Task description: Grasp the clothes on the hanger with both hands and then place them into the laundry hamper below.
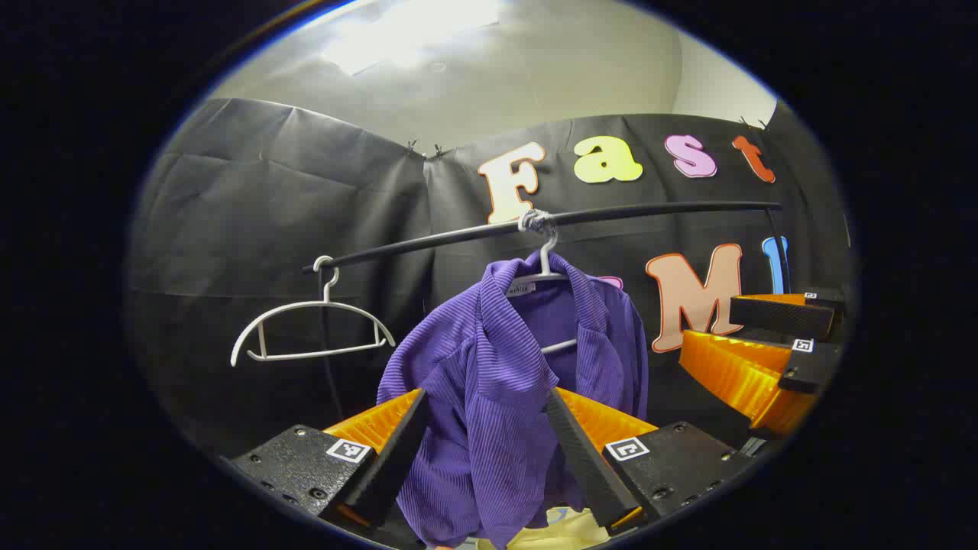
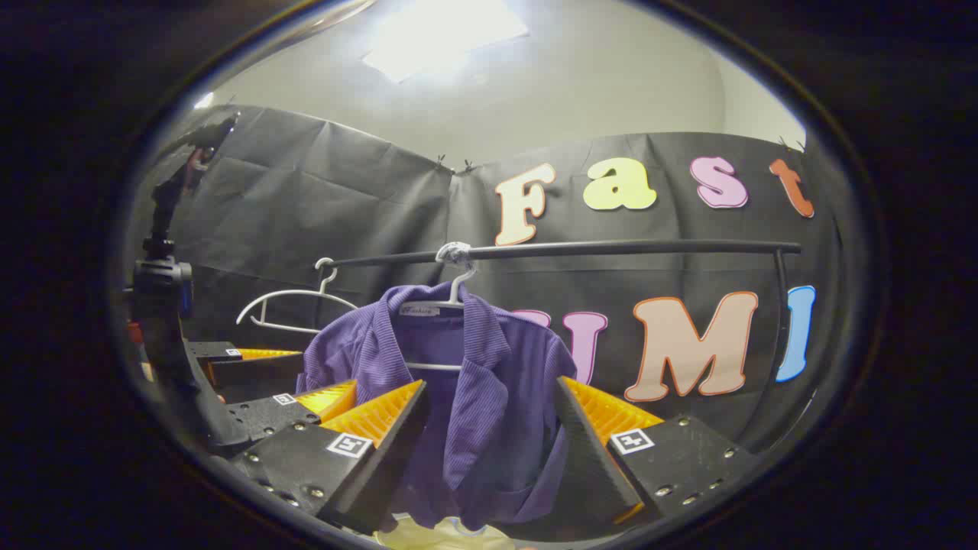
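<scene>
1. Left gripper view: left claw (image 1: 480,451) at the bottom, fingers spread wide, purple ribbed shirt (image 1: 500,382) hanging in the gap between them; whether either finger touches the cloth cannot be told.
2. Same view, right edge: right claw (image 1: 764,344) seen from the side, orange and black, apart from the shirt.
3. Right gripper view: right claw (image 2: 493,451) at the bottom, fingers likewise spread, shirt (image 2: 474,397) between and beyond them, not pinched.
4. Same view, lower left: left claw (image 2: 306,401) farther off, beside the shirt's left shoulder, under a black camera mount (image 2: 160,283) on a stand, a thing seen from this side alone.
5. Shirt draped on a white hanger (image 1: 544,263), collar open, one front panel folded forward; hanger hook wrapped on a black rail (image 1: 649,211) that runs across the booth's black cloth wall.
6. Hanger's lower bar visible inside the open shirt front in both views.
7. Pale yellow object (image 1: 550,531) just below the shirt hem, between the fingers at the bottom edge; too little seen to name it, though the right gripper view catches it too (image 2: 443,535).
8. Count: two hangers, one bearing the shirt and one empty hanger (image 1: 309,328) to its left on the same rail; one shirt; one rail; two claws.
9. Ceiling light (image 2: 443,34) bright at the top of both views.
</scene>
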### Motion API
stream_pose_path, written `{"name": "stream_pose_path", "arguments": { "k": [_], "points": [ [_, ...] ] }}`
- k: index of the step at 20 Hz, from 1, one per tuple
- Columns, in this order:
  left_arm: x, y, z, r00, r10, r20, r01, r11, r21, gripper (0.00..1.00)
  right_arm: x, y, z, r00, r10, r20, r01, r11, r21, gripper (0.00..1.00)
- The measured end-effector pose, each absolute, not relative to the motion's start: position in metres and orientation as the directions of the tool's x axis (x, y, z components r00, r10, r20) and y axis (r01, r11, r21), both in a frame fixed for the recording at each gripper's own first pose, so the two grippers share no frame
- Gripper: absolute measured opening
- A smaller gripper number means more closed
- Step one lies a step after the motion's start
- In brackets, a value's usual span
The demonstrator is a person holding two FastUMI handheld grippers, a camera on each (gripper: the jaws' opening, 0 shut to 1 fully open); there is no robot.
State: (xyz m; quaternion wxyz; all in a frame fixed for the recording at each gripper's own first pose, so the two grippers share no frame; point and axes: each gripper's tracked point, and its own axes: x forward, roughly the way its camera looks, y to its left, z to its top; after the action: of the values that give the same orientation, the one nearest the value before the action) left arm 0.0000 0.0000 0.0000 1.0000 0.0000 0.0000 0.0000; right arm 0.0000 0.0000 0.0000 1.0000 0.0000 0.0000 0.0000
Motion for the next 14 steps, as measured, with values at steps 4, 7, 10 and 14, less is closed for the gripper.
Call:
{"name": "stream_pose_path", "arguments": {
  "k": [4, 7, 10, 14],
  "points": [
    [0.009, 0.002, -0.009, 1.000, 0.007, -0.025, -0.007, 1.000, -0.005, 0.94, 0.001, -0.001, -0.002, 1.000, 0.009, -0.006, -0.009, 1.000, -0.024, 0.96],
    [0.013, 0.000, -0.016, 0.999, 0.004, -0.040, -0.005, 1.000, -0.009, 0.94, 0.003, -0.001, -0.005, 1.000, 0.014, -0.017, -0.014, 1.000, -0.026, 0.98],
    [0.023, 0.002, -0.024, 0.998, 0.007, -0.057, -0.008, 1.000, -0.011, 0.94, 0.007, 0.001, -0.007, 1.000, 0.018, -0.020, -0.018, 1.000, -0.015, 0.97],
    [0.031, 0.006, -0.032, 0.997, 0.014, -0.073, -0.015, 1.000, -0.004, 0.94, 0.014, -0.003, -0.009, 1.000, 0.012, -0.022, -0.012, 1.000, -0.013, 0.97]
  ]
}}
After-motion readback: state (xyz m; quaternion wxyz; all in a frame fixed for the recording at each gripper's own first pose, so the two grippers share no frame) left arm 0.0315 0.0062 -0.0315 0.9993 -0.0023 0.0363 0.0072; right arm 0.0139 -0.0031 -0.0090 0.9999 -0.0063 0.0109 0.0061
